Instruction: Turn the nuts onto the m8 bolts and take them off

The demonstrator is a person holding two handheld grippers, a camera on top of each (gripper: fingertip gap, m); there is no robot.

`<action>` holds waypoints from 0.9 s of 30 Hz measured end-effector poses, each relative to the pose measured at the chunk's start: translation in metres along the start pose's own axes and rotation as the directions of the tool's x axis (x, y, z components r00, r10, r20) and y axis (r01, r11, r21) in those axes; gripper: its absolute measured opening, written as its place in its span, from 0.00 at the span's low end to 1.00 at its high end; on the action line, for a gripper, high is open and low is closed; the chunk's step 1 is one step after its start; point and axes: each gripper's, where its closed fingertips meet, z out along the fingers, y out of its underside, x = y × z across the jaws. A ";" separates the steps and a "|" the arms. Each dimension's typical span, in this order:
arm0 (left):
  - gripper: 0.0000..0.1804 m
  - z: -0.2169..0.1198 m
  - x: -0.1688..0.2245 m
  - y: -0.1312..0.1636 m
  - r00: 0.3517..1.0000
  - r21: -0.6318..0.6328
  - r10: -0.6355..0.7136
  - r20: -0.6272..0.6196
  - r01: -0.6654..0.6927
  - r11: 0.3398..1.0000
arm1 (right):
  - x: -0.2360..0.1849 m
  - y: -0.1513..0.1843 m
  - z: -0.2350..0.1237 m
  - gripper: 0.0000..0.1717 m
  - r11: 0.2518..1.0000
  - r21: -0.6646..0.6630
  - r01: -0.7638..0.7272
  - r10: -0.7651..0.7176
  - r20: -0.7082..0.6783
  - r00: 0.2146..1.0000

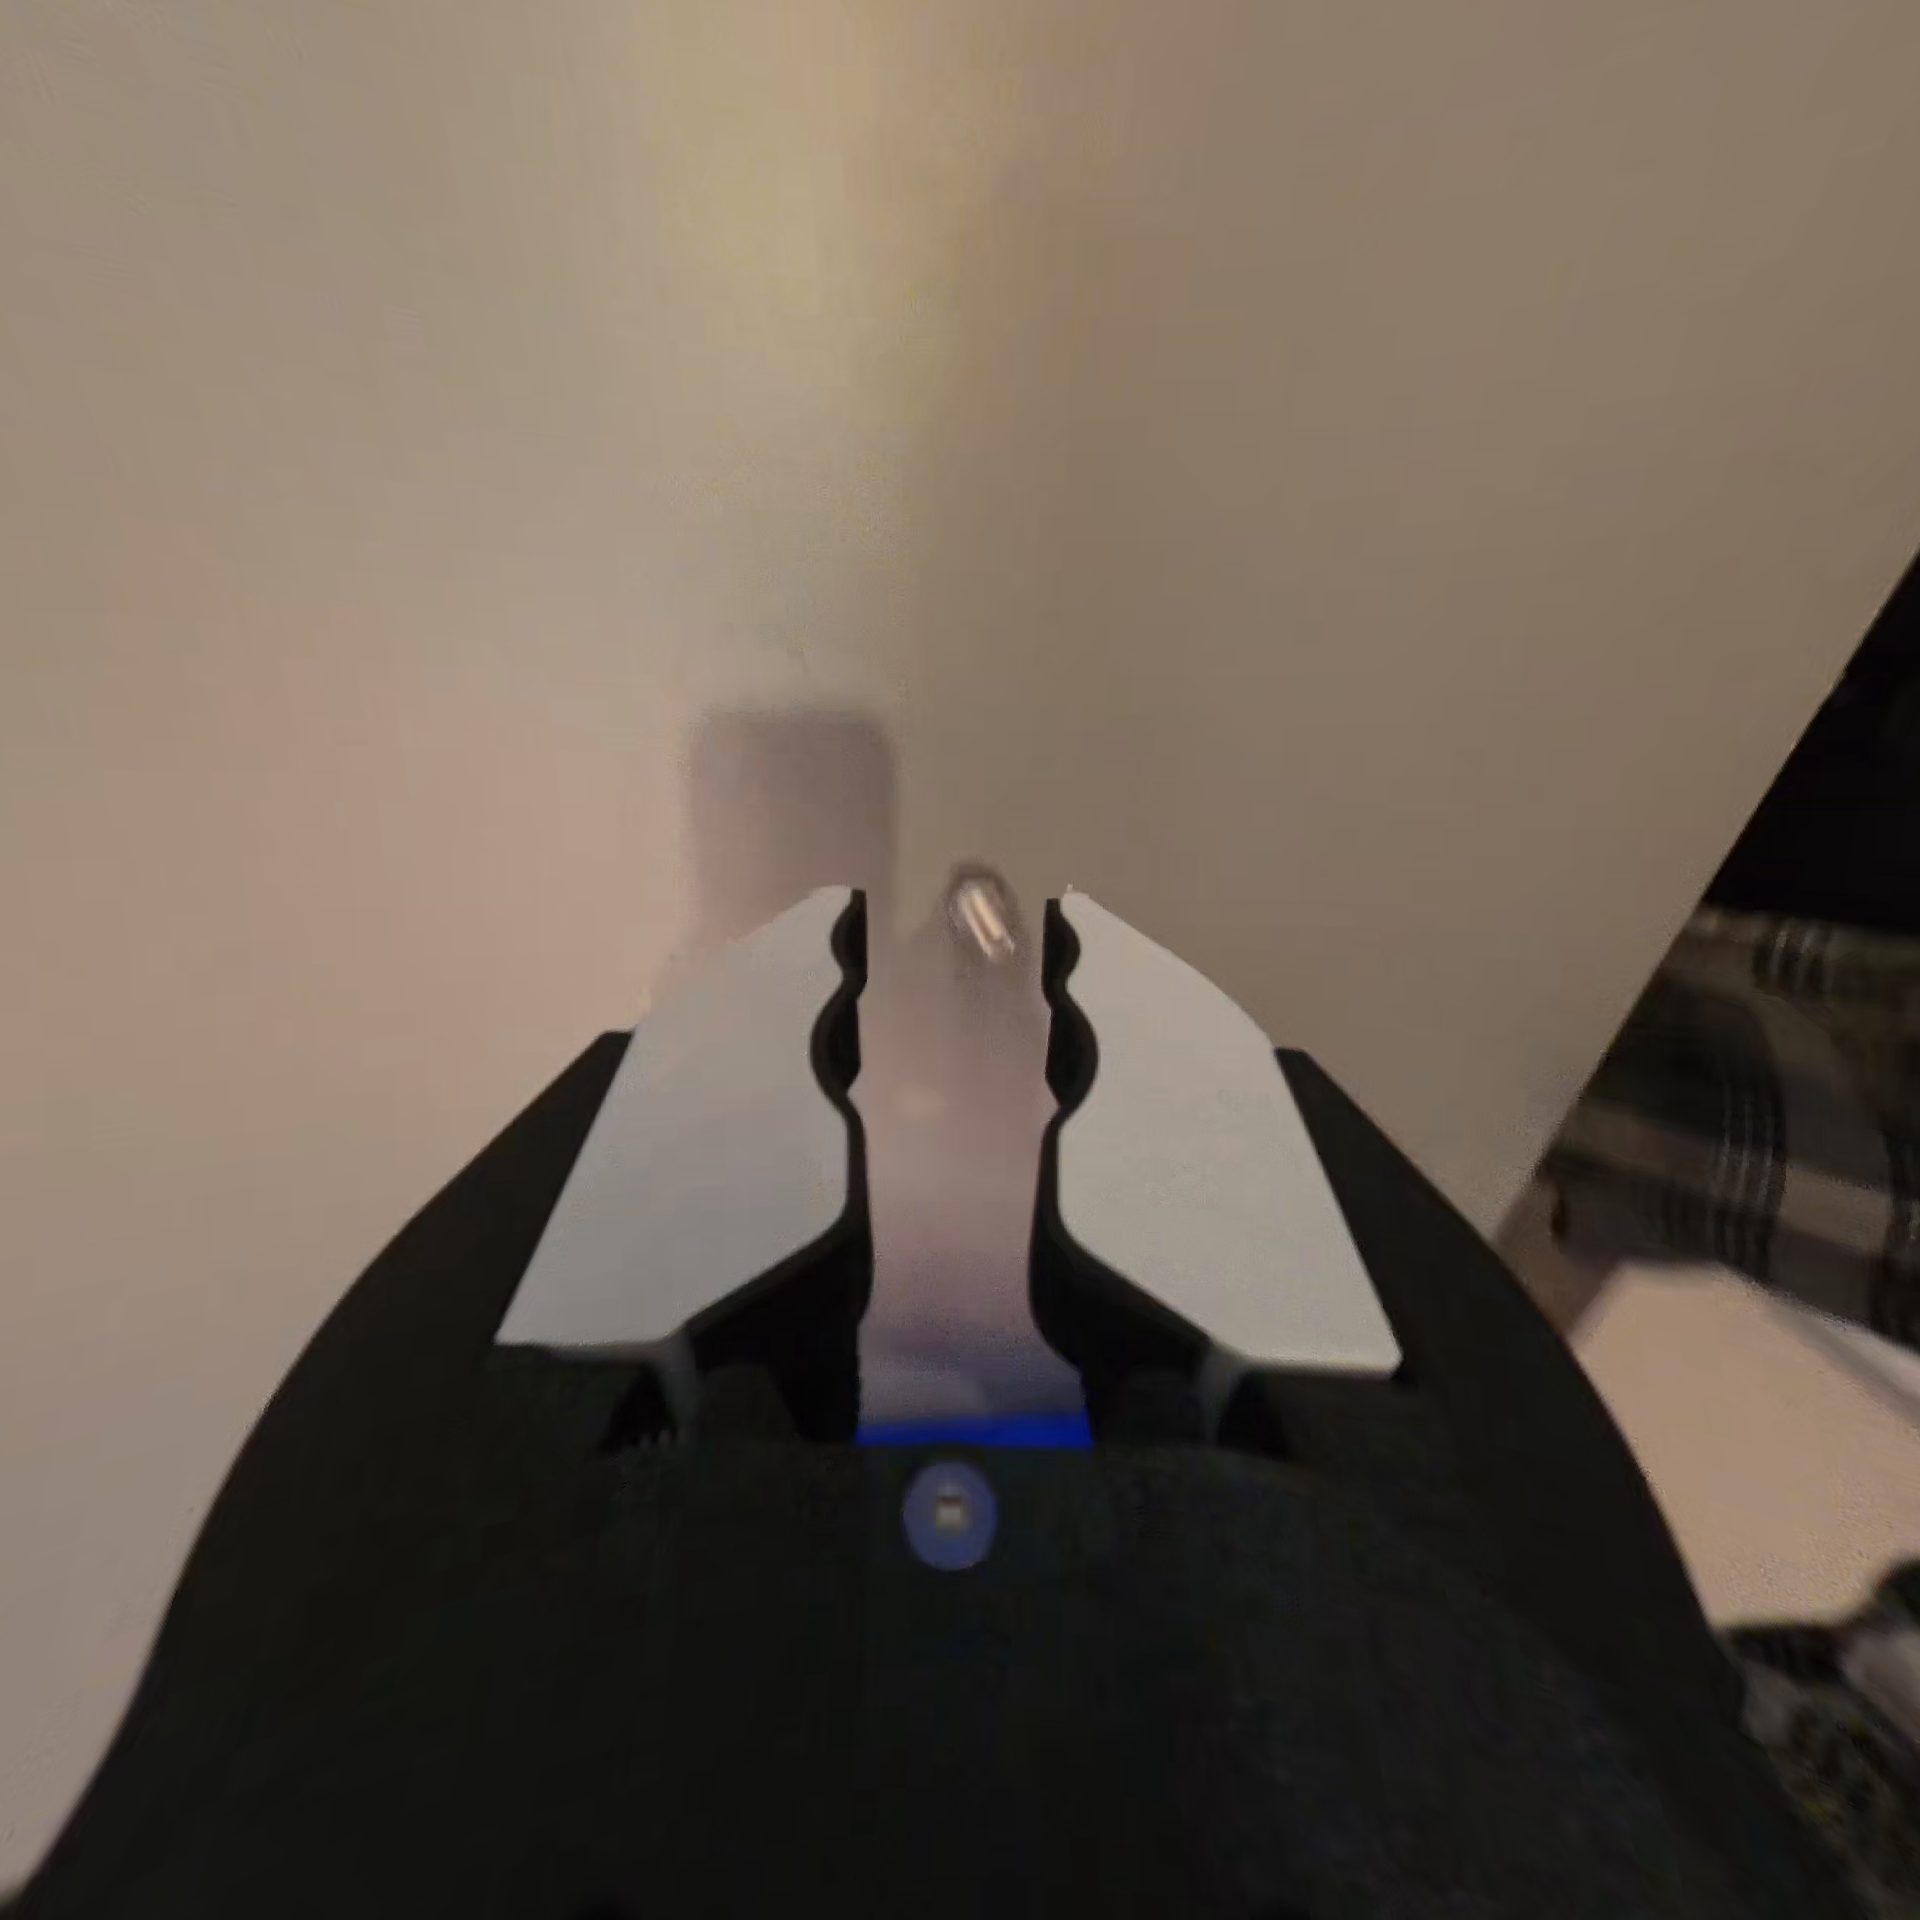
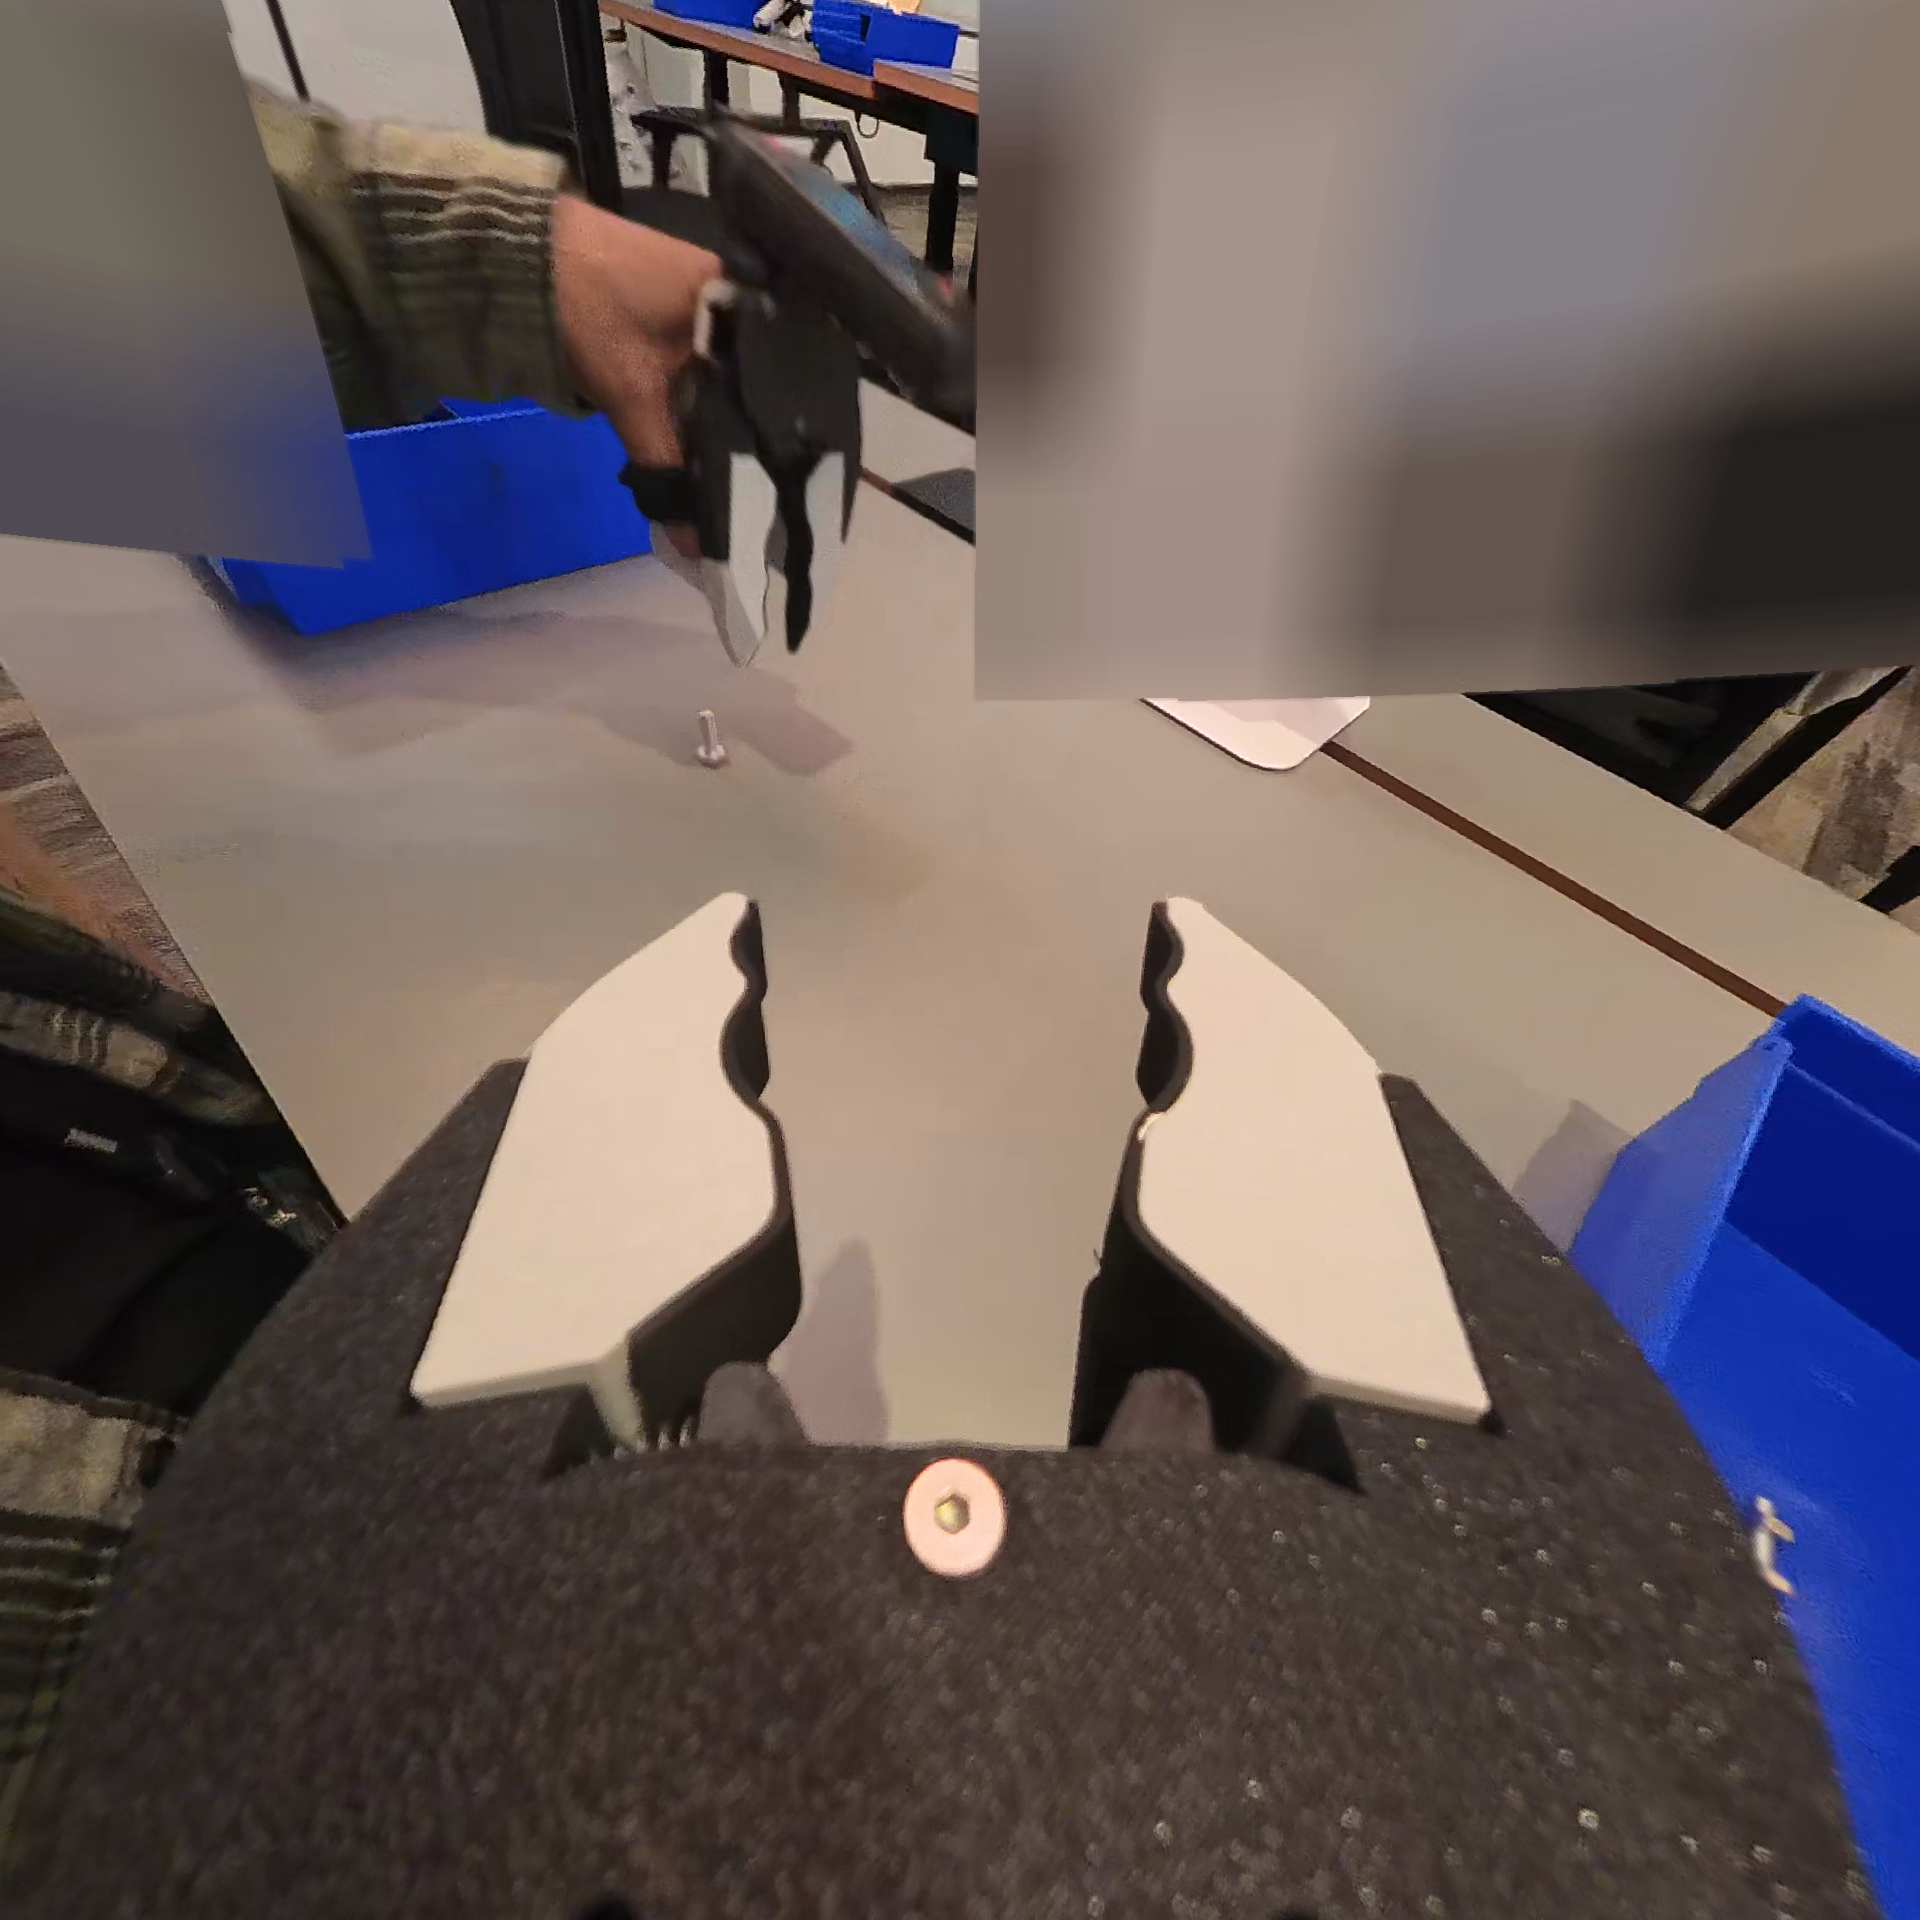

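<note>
Silver bolt [image 2: 709, 740] upright below left tongs [image 2: 774, 639], parted.

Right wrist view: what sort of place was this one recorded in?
Most likely a workshop or lab room, not a home. A wide grey table carries blue storage bins, and a single bolt stands on its head. Behind it are more long tables bearing other blue bins.

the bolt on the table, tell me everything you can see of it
The bolt is small and silvery, metal by its look. It stands upright on its wider head on the grey table, shank pointing up, with no nut visible on it. The left gripper hangs just above it with jaws apart, not touching. In the left wrist view it shows blurred between the open jaws.
</note>
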 end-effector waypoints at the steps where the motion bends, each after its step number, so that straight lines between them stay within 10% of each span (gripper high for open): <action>1: 0.18 -0.007 -0.001 -0.003 1.000 0.128 -0.022 0.020 0.019 0.992 | 0.000 0.002 0.003 0.41 1.000 -0.002 -0.005 0.005 0.009 1.000; 7: 0.17 -0.023 0.001 0.013 0.983 0.563 -0.155 0.096 0.075 0.823 | -0.002 0.007 0.019 0.41 1.000 -0.015 -0.018 0.019 0.055 0.998; 17: 0.17 -0.076 0.042 0.044 0.929 0.856 -0.336 0.154 0.045 0.515 | -0.005 0.019 0.034 0.40 0.998 -0.035 -0.047 0.050 0.089 0.995; 27: 0.16 -0.120 0.055 0.226 0.709 0.845 -0.673 0.210 0.214 0.489 | -0.009 0.023 0.048 0.40 0.997 -0.042 -0.058 0.063 0.126 0.990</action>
